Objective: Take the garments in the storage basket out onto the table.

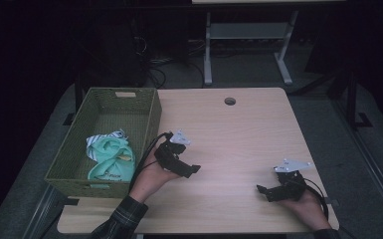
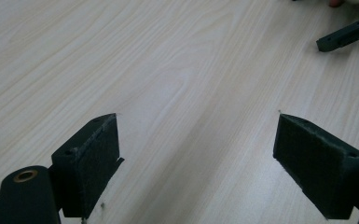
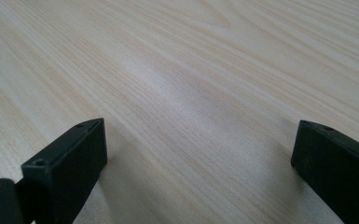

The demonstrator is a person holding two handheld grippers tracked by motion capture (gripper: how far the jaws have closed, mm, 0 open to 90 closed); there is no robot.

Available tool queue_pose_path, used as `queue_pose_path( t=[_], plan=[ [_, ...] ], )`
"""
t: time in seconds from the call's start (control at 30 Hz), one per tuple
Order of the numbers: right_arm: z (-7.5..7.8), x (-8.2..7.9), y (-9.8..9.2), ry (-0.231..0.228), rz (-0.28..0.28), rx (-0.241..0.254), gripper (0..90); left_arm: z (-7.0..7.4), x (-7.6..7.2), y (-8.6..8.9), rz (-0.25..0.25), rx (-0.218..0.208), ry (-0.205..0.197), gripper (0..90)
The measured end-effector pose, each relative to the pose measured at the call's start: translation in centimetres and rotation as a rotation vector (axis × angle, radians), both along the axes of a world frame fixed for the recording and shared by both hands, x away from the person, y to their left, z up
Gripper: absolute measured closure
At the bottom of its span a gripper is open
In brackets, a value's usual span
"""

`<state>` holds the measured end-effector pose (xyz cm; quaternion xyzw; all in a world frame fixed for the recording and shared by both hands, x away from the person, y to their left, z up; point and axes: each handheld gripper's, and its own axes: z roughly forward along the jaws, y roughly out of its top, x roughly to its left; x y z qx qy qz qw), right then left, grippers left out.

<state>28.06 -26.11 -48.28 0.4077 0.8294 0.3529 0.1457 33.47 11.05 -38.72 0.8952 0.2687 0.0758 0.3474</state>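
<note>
A green woven basket [image 1: 148,115] stands at the table's left edge and holds mint-green and striped cloths [image 1: 110,155]. Just right of the basket, my left gripper [image 1: 193,170] rests low over the wood, jaws wide apart with nothing between them [image 2: 198,140]. My right gripper [image 1: 261,191] lies near the front right corner, also open over bare wood [image 3: 198,149]. In the left gripper view the tip of the right gripper [image 2: 342,37] shows far off at the top right.
The light wooden table [image 1: 239,134] has a round cable hole [image 1: 230,101] near its far edge. Beyond it stand a white desk frame [image 1: 248,45] and a tangle of cables [image 1: 151,64] on the dark floor.
</note>
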Motion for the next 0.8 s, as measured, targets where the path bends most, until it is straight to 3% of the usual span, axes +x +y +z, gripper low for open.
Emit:
queue_pose_path(
  t=[0.3, 0.8],
  plan=[
    [0.0, 0.0, 0.0, -0.001, 0.0, 0.0, 3.0, 0.7, 0.3, 0.4, -0.001, -0.009, 0.019, 14.1],
    [0.0, 0.0, 0.0, -0.001, 0.0, 0.0, 3.0, 2.1, 0.7, 1.3, -0.009, -0.025, 0.012, 14.3]
  ],
)
